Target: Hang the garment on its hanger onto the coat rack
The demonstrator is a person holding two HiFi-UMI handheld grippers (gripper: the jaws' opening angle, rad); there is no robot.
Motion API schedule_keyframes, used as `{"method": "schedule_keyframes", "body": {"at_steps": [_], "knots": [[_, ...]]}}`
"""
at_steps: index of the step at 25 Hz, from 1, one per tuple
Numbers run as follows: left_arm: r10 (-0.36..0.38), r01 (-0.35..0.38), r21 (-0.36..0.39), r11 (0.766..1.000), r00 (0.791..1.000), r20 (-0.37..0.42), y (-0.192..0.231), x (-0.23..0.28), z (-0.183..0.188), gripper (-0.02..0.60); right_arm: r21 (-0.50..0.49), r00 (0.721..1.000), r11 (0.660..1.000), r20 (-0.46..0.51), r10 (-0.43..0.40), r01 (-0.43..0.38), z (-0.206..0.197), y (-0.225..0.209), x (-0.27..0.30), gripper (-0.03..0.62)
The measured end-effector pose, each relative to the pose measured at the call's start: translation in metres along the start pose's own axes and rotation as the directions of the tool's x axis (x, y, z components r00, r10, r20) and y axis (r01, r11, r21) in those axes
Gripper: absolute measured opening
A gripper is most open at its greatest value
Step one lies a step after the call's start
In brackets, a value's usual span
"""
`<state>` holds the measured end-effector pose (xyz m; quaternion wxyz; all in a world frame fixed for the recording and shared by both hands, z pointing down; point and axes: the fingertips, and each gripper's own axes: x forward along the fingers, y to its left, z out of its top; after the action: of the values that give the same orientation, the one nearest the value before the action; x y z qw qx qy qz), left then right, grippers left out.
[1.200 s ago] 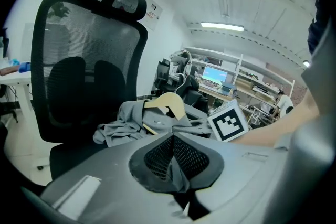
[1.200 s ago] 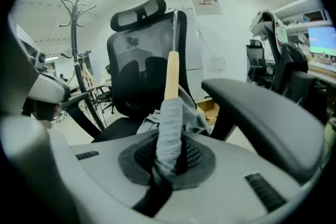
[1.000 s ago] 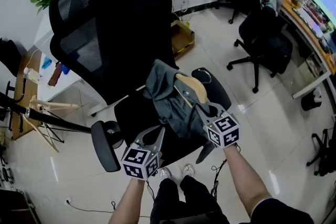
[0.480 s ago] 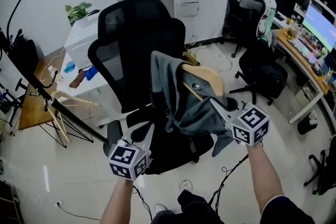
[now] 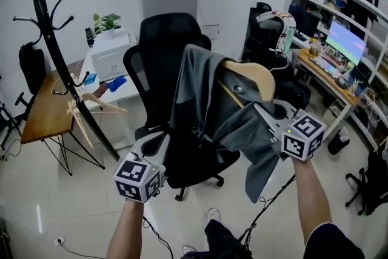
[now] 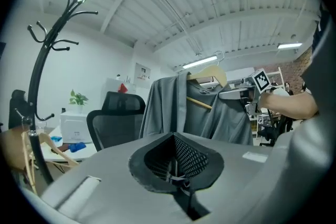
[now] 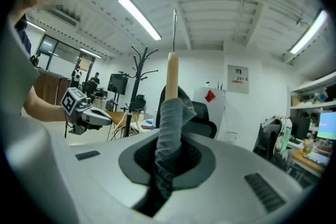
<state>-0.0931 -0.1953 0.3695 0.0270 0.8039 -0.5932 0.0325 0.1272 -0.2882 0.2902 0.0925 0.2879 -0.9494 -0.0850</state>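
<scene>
Raised off chair (image 5: 163, 39), right claw (image 5: 262, 112) pinches garment (image 5: 203, 100) over hanger (image 5: 251, 79), bound for coat rack (image 5: 51, 39) at ten o'clock; left claw (image 5: 156, 142) closed, empty.

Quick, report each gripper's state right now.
Left gripper: closed, empty.
Right gripper: closed on the grey garment draped over its wooden hanger.

The right gripper (image 5: 264, 113) holds a grey fabric garment (image 5: 195, 94) on a tan wooden hanger (image 5: 251, 76) before a black mesh office chair (image 5: 163, 39), with a tall black coat rack (image 5: 53, 45) at far left.
</scene>
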Motion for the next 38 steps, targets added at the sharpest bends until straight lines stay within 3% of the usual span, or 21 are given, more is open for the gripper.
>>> {"method": "schedule_keyframes", "body": {"at_steps": [7,14,21,30,34,38], "knots": [[0.013,-0.015,0.030,0.999,0.996,0.087,-0.011,-0.053,0.046,0.008,-0.004,0.996,0.997,0.057,0.072,-0.072,0.055,0.048,-0.056,0.031],[0.117,-0.128,0.064,0.990,0.981,0.157,-0.031,-0.102,0.091,0.008,-0.061,0.962,0.966,0.098,0.256,-0.251,0.085,0.093,-0.078,0.031],[0.284,-0.303,0.088,0.949,0.941,0.182,-0.039,-0.181,0.115,0.008,-0.082,0.868,0.880,0.145,0.476,-0.469,0.105,0.160,-0.052,0.031],[0.505,-0.523,0.078,0.849,0.846,0.173,-0.029,-0.283,0.107,0.008,-0.079,0.732,0.756,0.203,0.650,-0.650,0.127,0.253,0.010,0.031],[0.561,-0.575,0.069,0.815,0.814,0.151,-0.020,-0.301,0.098,0.008,-0.061,0.697,0.720,0.204,0.687,-0.692,0.134,0.274,0.041,0.031],[0.583,-0.595,0.069,0.801,0.801,0.136,-0.001,-0.300,0.098,0.008,-0.057,0.679,0.700,0.198,0.707,-0.712,0.148,0.287,0.075,0.031]]}}
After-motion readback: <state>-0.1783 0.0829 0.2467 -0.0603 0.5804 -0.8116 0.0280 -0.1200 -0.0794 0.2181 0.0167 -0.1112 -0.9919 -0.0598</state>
